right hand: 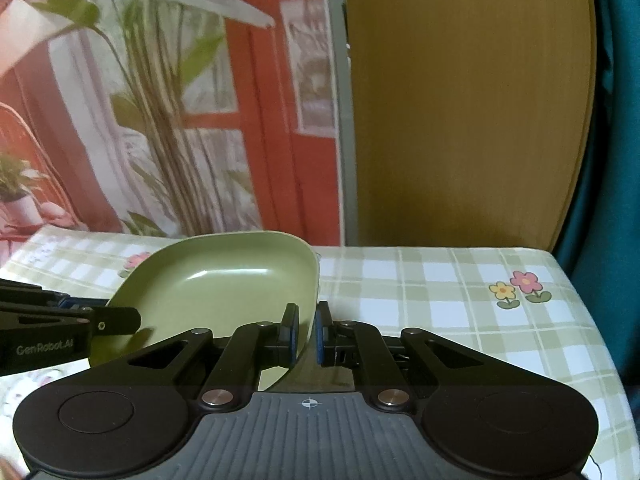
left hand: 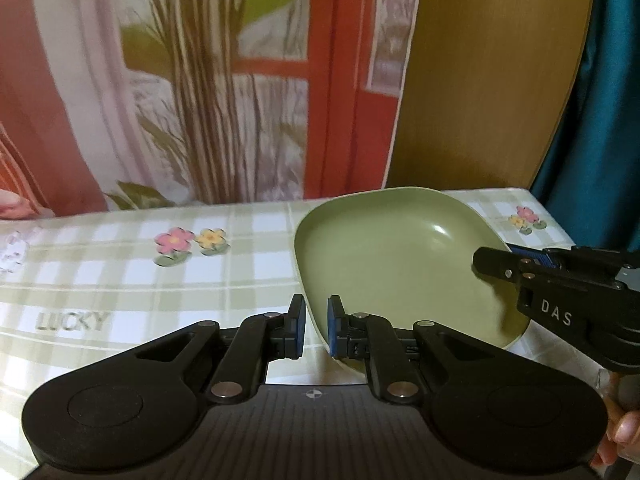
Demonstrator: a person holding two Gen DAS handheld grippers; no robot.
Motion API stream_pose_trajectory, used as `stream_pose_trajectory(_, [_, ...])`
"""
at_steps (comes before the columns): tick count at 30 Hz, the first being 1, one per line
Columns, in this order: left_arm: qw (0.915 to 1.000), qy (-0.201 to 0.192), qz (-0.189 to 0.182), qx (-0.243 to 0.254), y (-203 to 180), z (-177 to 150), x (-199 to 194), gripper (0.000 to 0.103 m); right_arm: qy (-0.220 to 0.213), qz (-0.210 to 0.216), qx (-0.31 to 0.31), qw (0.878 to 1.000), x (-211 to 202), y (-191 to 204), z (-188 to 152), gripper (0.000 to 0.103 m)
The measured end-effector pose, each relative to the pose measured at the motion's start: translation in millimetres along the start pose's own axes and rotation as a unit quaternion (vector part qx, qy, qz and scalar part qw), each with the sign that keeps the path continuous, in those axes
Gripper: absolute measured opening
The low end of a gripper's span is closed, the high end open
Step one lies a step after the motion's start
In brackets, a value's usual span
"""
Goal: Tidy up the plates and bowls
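Two tools, left tool [left hand: 316, 326] and right tool [right hand: 307, 334], pinch opposite rims of the green plate [left hand: 392, 256], lifting it off the desk [left hand: 120, 280]; next needs level carrying.

A checked green-and-white tablecloth [right hand: 440, 292] printed with pink and yellow flowers (and the word LUCKY); behind it a red-and-plant wall poster [left hand: 240, 80], a tan wooden board [right hand: 460, 100], a teal curtain [left hand: 600, 140].

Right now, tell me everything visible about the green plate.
The green plate is a shallow, rounded-square dish, olive with a paler rim, smooth and glossy like plastic or glazed ceramic, and empty. It sits tilted above the checked tablecloth. The left gripper is shut on its near-left rim and the right gripper on the opposite rim.
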State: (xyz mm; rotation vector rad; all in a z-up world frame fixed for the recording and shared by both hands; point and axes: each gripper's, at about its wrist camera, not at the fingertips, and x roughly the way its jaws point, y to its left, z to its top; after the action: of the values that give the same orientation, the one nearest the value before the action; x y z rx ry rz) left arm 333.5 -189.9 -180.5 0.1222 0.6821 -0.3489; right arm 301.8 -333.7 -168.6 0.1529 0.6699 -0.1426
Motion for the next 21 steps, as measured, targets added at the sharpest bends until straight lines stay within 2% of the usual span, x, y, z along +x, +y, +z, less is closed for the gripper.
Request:
stream_pose_trajectory(7, [0.9999, -0.016, 0.0, 0.003, 18, -5, -46, 0.012, -0.006, 0.01, 0.015, 1.0, -36, 31, 6, 0.008])
stream_pose_trajectory(21, [0.999, -0.036, 0.019, -0.017, 74, -33, -120, 0.014, -0.002, 0.043, 0.009, 0.999, -87, 115, -7, 0.01])
